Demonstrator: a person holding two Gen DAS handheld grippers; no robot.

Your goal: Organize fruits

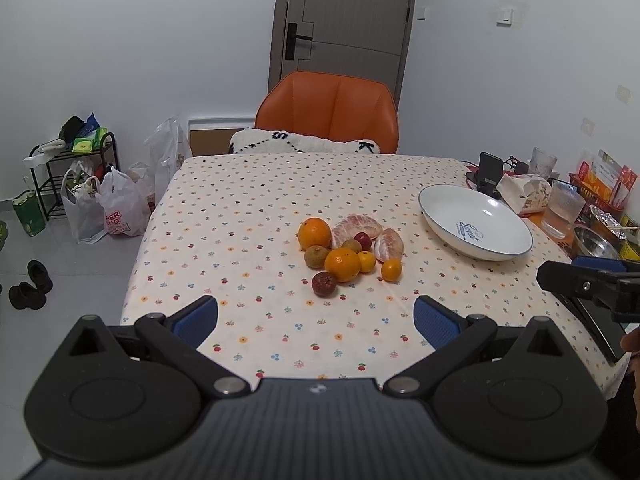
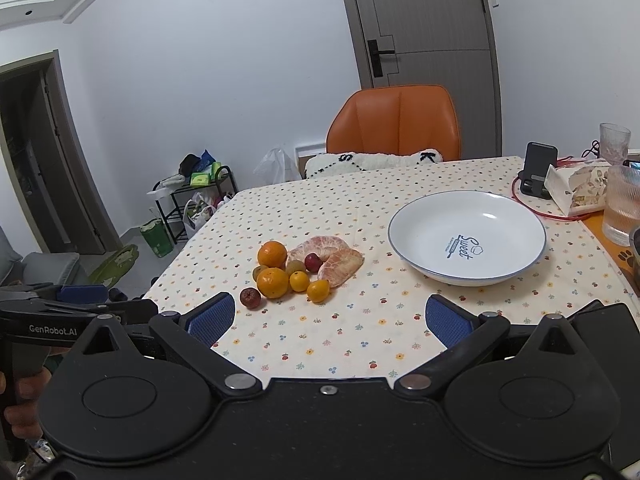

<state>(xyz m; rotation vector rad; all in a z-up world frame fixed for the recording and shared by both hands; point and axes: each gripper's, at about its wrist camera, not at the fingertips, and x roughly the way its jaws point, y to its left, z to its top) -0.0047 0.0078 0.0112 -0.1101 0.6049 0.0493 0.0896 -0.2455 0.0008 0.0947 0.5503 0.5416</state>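
A pile of fruit lies mid-table on the flowered cloth: two oranges (image 1: pixel 315 233) (image 2: pixel 272 282), two small kumquats (image 1: pixel 391 270), peeled pomelo pieces (image 1: pixel 357 229) (image 2: pixel 341 266), brownish-green longans and a dark red fruit (image 1: pixel 323 283) (image 2: pixel 250 297). An empty white bowl (image 1: pixel 476 222) (image 2: pixel 467 237) with a blue rim and "Sweet" print stands to the right of the pile. My left gripper (image 1: pixel 316 320) hovers open near the table's front edge, short of the fruit. Over the cloth between fruit and bowl, my right gripper (image 2: pixel 330 320) also stands open, holding nothing.
An orange chair (image 1: pixel 328 110) with a white cushion stands at the far edge. Glasses (image 1: pixel 562 210), a phone stand (image 2: pixel 538 170), a tissue pack, a steel bowl and snack packets crowd the right side. Bags and a shelf rack (image 1: pixel 76 168) sit on the floor at left.
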